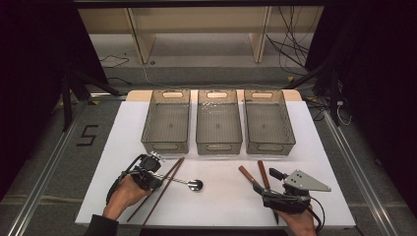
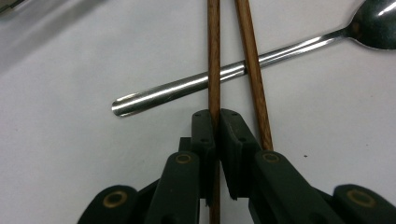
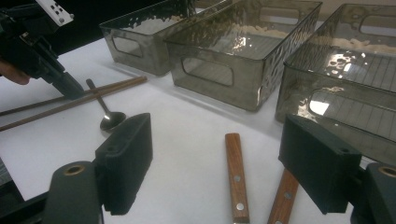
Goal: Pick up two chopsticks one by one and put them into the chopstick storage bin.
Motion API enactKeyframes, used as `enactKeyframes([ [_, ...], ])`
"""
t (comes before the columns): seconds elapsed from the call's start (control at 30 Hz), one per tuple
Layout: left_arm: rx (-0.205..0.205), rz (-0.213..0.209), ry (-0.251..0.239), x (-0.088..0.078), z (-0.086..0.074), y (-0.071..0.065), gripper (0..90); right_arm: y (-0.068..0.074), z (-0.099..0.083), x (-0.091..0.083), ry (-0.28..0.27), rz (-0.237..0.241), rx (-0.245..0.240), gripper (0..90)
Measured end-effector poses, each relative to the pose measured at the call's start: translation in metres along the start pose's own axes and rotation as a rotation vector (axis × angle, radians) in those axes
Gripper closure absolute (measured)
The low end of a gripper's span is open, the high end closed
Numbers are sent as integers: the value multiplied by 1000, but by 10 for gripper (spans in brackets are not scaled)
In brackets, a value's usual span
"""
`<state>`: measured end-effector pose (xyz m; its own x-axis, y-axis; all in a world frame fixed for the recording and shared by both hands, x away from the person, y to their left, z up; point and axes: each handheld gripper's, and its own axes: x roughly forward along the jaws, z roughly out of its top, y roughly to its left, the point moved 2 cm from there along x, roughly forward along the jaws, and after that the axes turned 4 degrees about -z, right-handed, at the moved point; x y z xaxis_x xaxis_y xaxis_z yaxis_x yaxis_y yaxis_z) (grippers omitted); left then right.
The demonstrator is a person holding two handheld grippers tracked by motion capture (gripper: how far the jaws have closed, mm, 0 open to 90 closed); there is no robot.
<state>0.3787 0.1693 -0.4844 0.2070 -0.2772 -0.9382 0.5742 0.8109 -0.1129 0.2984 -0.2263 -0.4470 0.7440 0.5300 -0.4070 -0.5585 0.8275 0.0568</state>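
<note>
My left gripper is shut on one of two wooden chopsticks; its pads press on that stick from both sides. The second chopstick lies just to the side, and both cross over the handle of a metal spoon. In the high view this gripper sits at the front left of the table, with the spoon beside it. My right gripper stands open above two wooden-handled utensils, nothing between its jaws. Seen from above, the right gripper is at the front right.
Three clear plastic bins stand side by side across the back of the white table. Bare tabletop lies between the spoon and the wooden handles. Black stands and cables flank the table.
</note>
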Motion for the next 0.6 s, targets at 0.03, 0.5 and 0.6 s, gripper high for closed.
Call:
enactKeyframes([
  [0.03, 0, 1, -1, 0, 0, 0, 835, 0, 0, 0, -1, 0, -1, 263],
  [0.5, 44, -12, -60, -17, -2, 3, 844, 0, 0, 0, -5, 2, 1, 264],
  [0.6, 62, -25, -92, -30, -1, 0, 845, -1, 0, 0, -8, 1, 3, 265],
])
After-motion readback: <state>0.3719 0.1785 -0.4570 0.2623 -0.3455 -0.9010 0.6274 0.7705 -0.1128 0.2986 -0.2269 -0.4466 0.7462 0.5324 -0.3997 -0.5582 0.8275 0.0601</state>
